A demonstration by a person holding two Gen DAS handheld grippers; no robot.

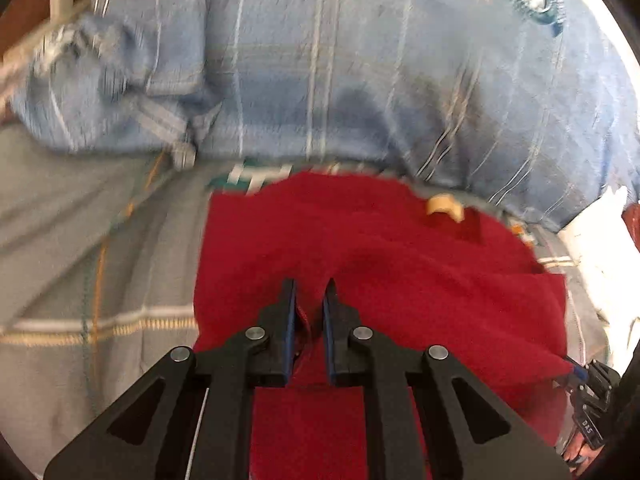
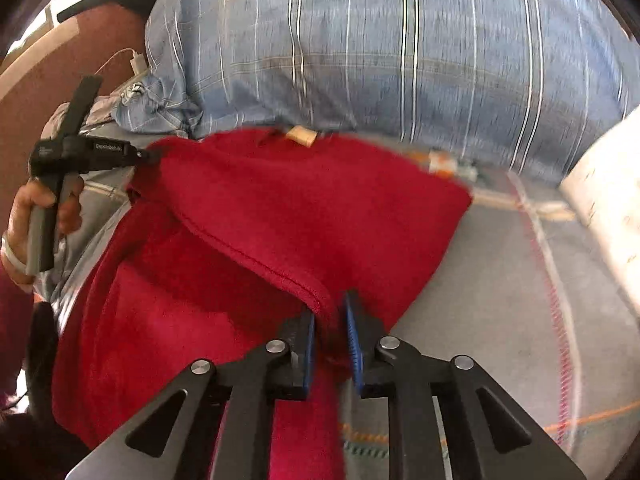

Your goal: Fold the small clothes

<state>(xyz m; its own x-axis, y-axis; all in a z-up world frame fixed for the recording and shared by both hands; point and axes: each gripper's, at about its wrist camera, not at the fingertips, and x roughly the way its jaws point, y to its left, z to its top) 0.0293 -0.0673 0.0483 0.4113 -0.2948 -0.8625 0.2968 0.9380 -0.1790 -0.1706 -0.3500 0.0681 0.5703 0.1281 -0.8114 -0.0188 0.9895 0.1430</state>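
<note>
A: Left tongs [image 1: 310, 286]?
B: Clamped on the left edge of the red garment [image 1: 360, 248], a fold of it pinched between the pads.
A: Garment location?
B: Spread on the grey striped bed sheet [image 1: 100, 264], near a blue plaid pillow [image 1: 340, 80] at the far side.
A: Right tongs [image 2: 330, 312]?
B: Nearly closed, gripping the garment's hemmed right edge.

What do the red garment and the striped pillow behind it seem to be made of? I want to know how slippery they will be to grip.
Red garment: apparently a soft knit or fleece, matte and slightly fuzzy, with a stitched hem; probably not slippery. Striped pillow: seemingly a thin woven cover, perhaps cotton, smooth and matte, with woven stripes and wrinkles; blur leaves both uncertain.
</note>
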